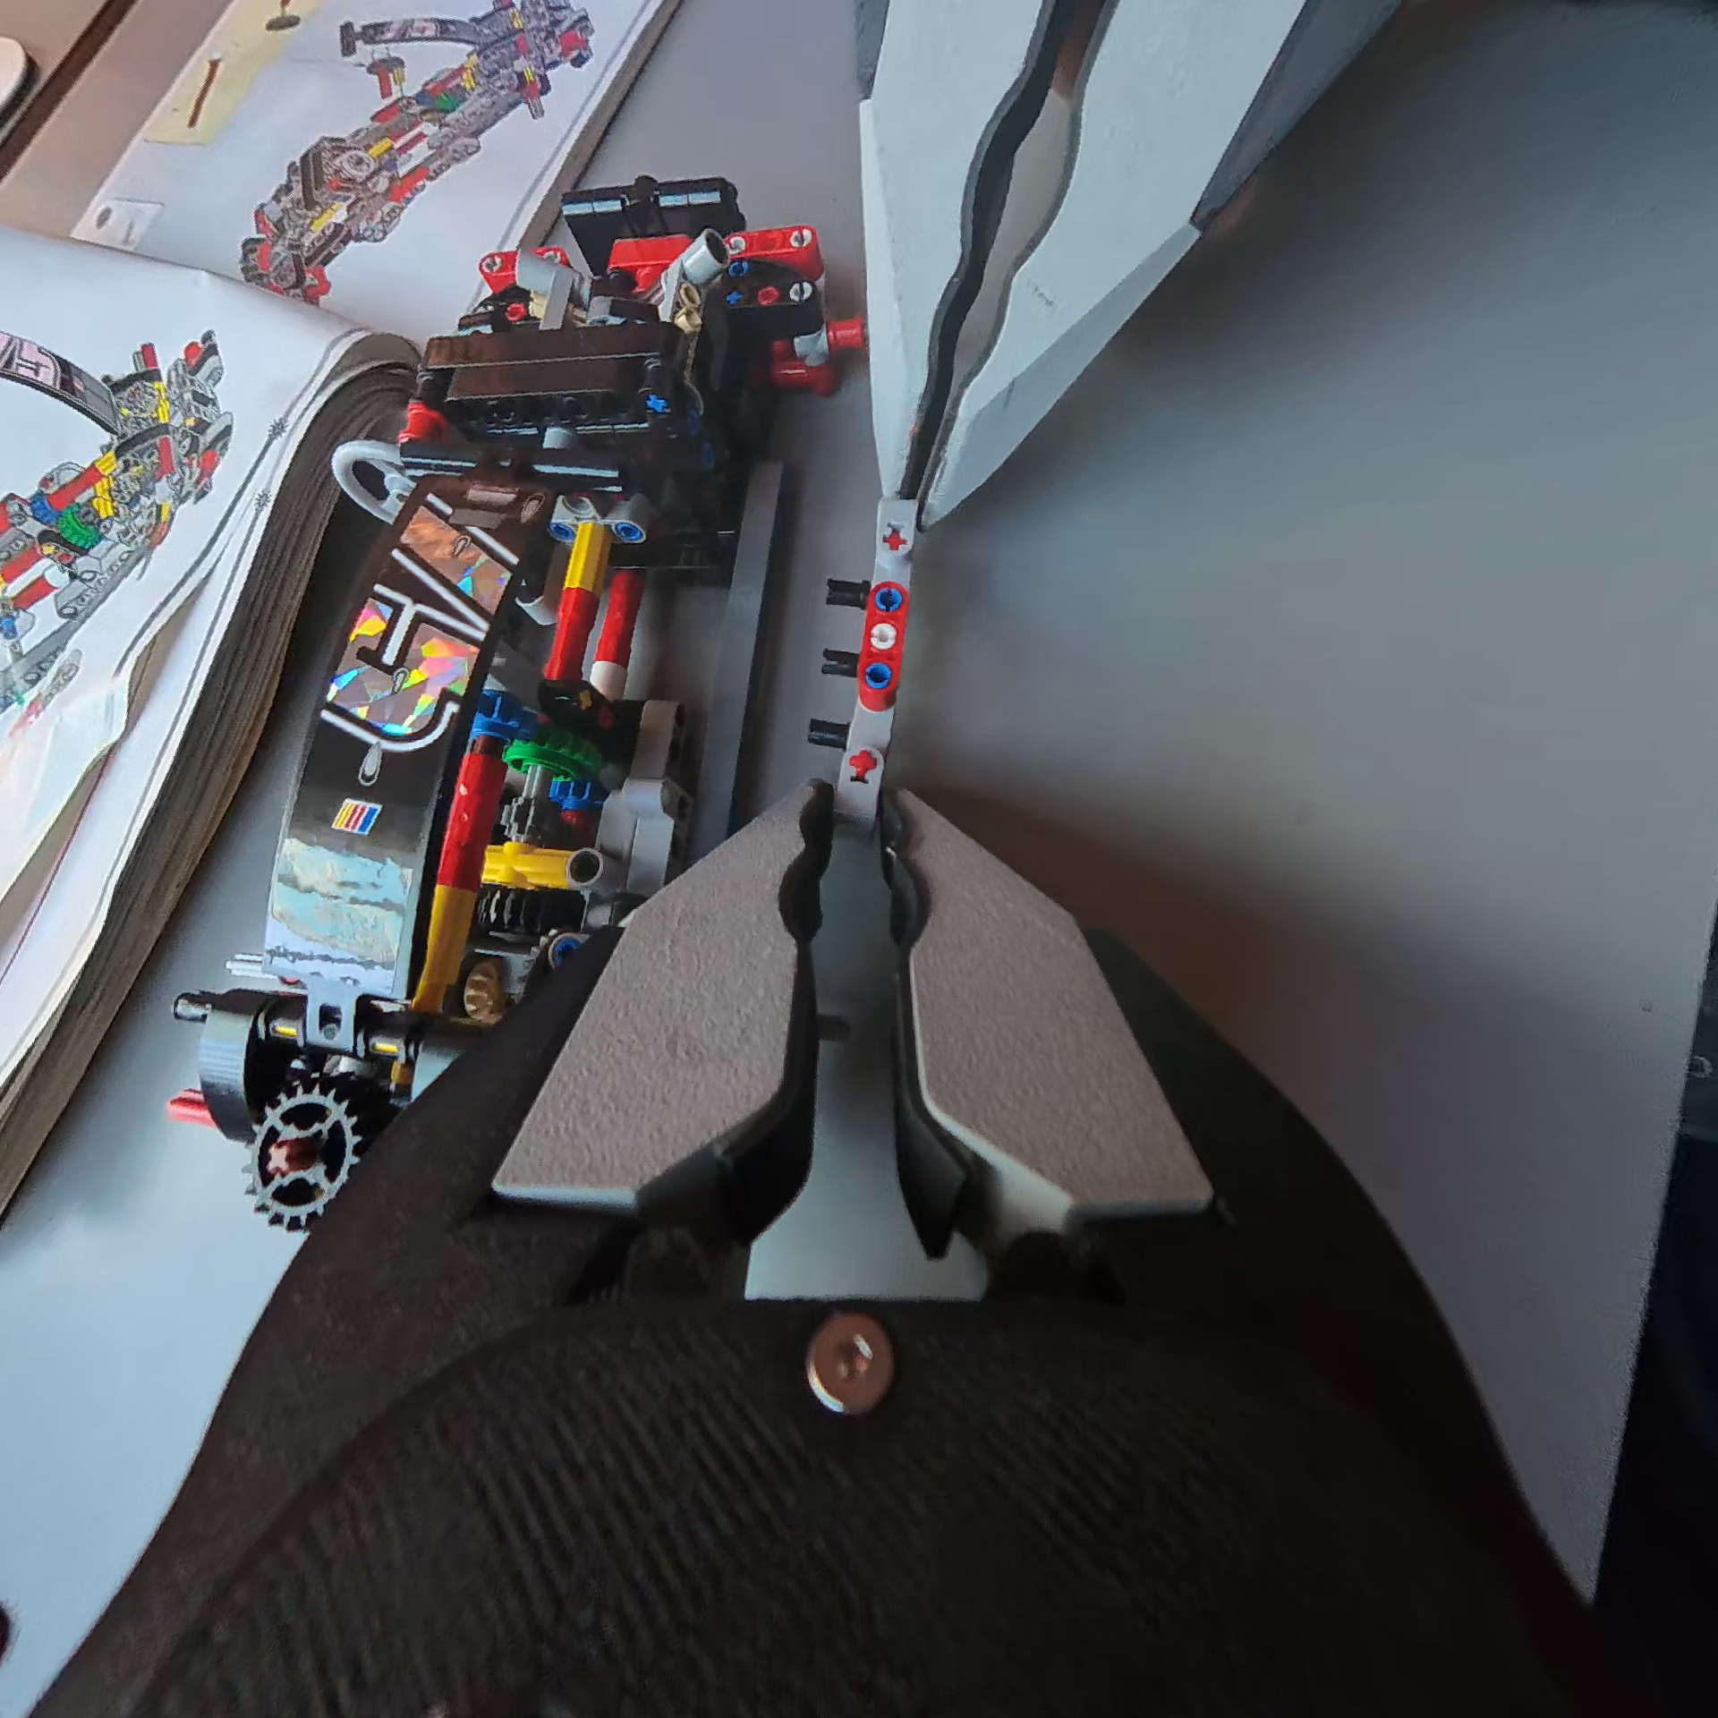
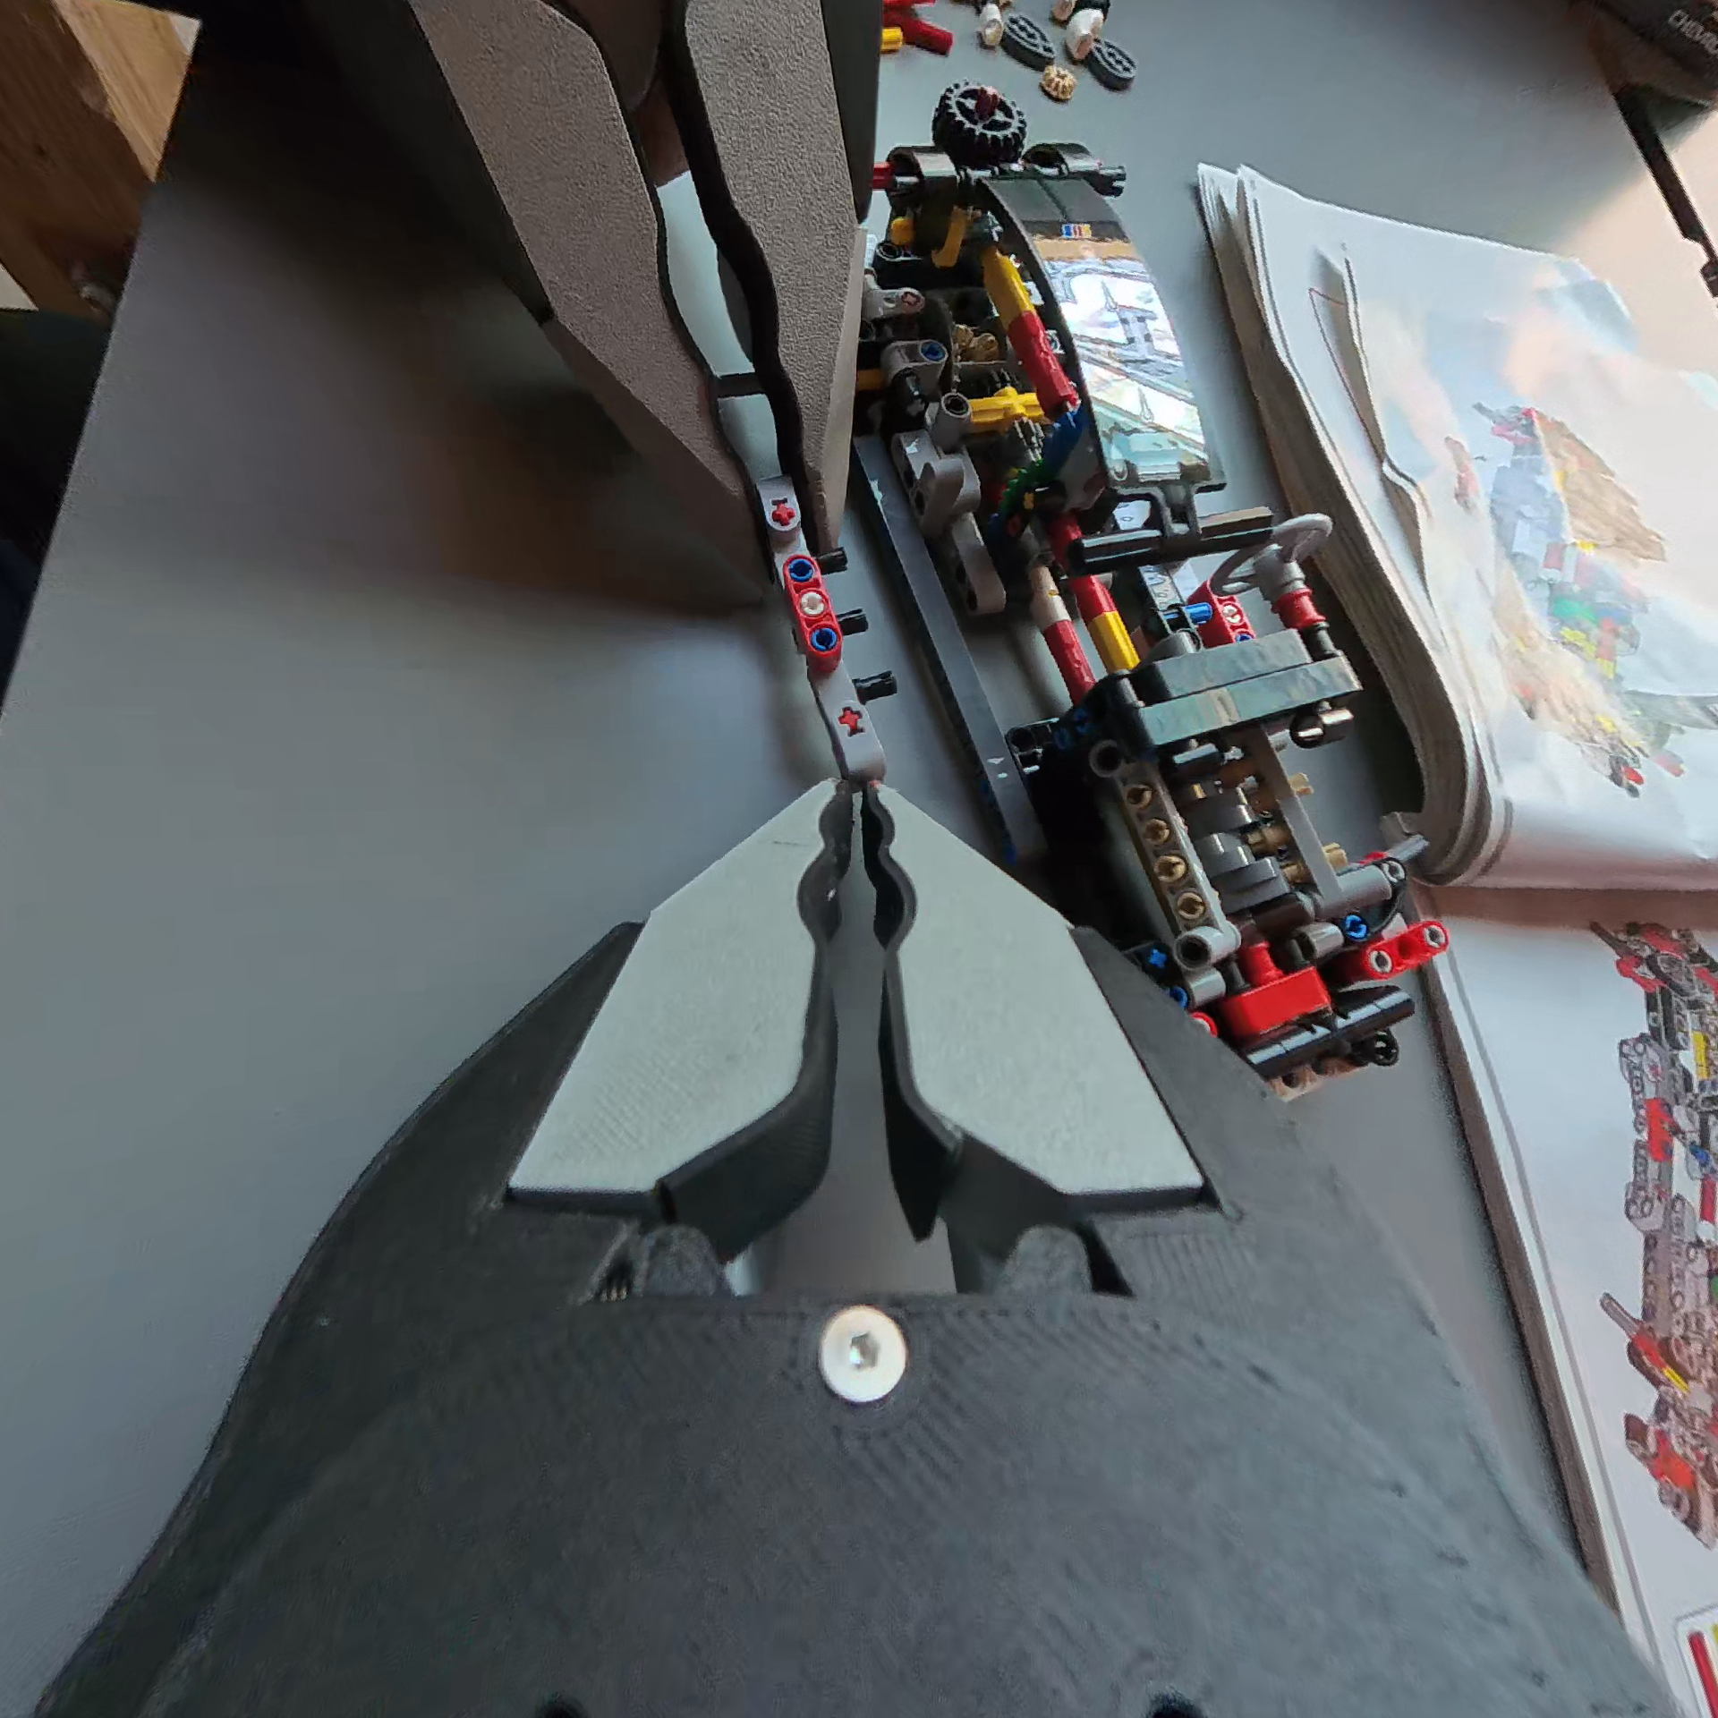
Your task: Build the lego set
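A light grey toy-brick beam (image 1: 874, 641) carries a short red beam and three black pins on its side. It hangs just above the grey table (image 1: 1301, 651). My left gripper (image 1: 857, 798) is shut on its near end, with both pads against it. My right gripper (image 1: 909, 497) comes in from the far side. In the right wrist view my right gripper (image 2: 857, 792) is shut, its tips touching the beam's (image 2: 823, 632) end without holding it. The left gripper (image 2: 795, 535) clamps the other end there.
A half-built toy car chassis (image 1: 558, 651) lies beside the beam and also shows in the right wrist view (image 2: 1069, 558). An open instruction book (image 1: 139, 558) lies beyond it. Small loose parts (image 2: 1050, 46) sit farther off. The table's edge (image 1: 1664, 1209) is close by. Spacing between my two grippers at the tips: around 6 centimetres.
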A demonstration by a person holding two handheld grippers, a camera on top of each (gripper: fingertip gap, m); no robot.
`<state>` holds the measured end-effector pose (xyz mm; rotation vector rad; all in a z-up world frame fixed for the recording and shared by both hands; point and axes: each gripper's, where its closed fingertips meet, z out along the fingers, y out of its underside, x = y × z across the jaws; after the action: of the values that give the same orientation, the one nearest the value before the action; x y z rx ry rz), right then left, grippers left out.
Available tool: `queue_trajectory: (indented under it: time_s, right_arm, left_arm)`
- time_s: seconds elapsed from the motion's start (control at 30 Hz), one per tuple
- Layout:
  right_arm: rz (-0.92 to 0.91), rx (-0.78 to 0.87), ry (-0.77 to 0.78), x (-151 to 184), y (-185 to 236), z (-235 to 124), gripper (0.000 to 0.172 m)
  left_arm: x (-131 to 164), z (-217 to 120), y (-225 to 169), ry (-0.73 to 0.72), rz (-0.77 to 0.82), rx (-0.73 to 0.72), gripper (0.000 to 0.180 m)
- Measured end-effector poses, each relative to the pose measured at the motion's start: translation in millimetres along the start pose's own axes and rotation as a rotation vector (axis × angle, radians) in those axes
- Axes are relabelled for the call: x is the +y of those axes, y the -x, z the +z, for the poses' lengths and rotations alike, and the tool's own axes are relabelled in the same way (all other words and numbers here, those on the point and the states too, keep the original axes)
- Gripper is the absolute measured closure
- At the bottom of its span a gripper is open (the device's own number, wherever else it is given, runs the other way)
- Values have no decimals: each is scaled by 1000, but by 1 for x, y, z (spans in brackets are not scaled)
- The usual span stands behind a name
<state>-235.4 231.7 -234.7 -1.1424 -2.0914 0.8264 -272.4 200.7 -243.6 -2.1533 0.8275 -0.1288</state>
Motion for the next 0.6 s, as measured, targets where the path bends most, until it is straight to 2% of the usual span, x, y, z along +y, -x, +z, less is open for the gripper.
queue_trajectory:
  time_s: [0.2, 0.4, 0.5, 0.6]
  right_arm:
    - [10, 14, 10, 4, -2, -1, 172]
    - [27, 10, -150, -17, -5, -19, 168]
    - [48, 47, -228, -24, -15, -29, 169]
    - [81, 103, -305, -30, -30, -42, 172]
  left_arm:
    - [-1, 2, 2, 8, 8, -35, 174]
    - [-11, -3, -1, -53, 71, -104, 174]
    - [-18, -10, 0, -111, 133, -181, 174]
    - [-24, -15, -1, -166, 156, -200, 174]
